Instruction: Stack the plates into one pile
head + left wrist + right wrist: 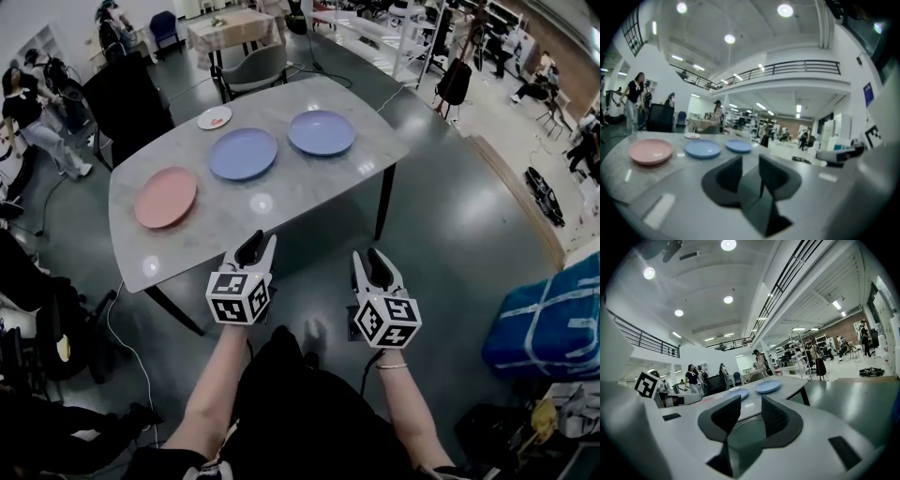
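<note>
Four round plates lie apart in a loose row on the grey marble-topped bench [309, 192]: a salmon-pink plate [165, 197] nearest the left edge, a periwinkle-blue plate [243, 154] in the middle, a second blue plate [321, 132] toward the far right corner, and a small white plate [215, 117] behind them. No pile is begun. The person stands short of the bench, with the left gripper [261, 246] and right gripper [370, 262] held side by side over the dark floor, each with its fingers parted and nothing between them. The hazards look plain enough. The plates are shallow and smooth, so a pinch on a thin rim could slip and drop one. The pink plate sits fairly near the bench edge, where a clumsy nudge might push it off. The small white plate, if buried low, would likely leave the pile rocking.
</note>
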`<state>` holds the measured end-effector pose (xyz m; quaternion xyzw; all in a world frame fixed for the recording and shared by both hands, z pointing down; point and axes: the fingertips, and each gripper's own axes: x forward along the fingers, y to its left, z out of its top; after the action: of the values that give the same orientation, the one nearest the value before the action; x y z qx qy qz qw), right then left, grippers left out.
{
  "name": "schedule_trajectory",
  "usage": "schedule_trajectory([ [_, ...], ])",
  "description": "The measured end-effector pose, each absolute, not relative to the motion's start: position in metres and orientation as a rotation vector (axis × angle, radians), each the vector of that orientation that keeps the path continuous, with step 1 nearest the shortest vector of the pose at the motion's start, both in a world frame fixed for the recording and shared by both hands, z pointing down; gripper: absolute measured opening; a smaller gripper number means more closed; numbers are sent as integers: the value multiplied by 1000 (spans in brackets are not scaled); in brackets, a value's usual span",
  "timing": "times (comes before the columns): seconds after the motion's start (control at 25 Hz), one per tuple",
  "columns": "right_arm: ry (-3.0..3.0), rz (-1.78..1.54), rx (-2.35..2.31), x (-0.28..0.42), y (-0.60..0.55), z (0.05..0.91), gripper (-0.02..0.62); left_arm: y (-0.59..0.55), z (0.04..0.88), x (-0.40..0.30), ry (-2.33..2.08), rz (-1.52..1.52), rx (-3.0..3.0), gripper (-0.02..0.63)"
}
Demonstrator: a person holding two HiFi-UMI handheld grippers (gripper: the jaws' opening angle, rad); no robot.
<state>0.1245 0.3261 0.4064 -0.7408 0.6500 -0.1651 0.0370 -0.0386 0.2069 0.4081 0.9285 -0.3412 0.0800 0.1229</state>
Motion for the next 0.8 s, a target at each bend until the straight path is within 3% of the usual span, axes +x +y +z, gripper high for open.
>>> schedule_trajectory([
  [0.8, 1905, -587, -2347, 202, 175, 420, 117, 41, 429, 36, -940, 293, 2685, 121],
])
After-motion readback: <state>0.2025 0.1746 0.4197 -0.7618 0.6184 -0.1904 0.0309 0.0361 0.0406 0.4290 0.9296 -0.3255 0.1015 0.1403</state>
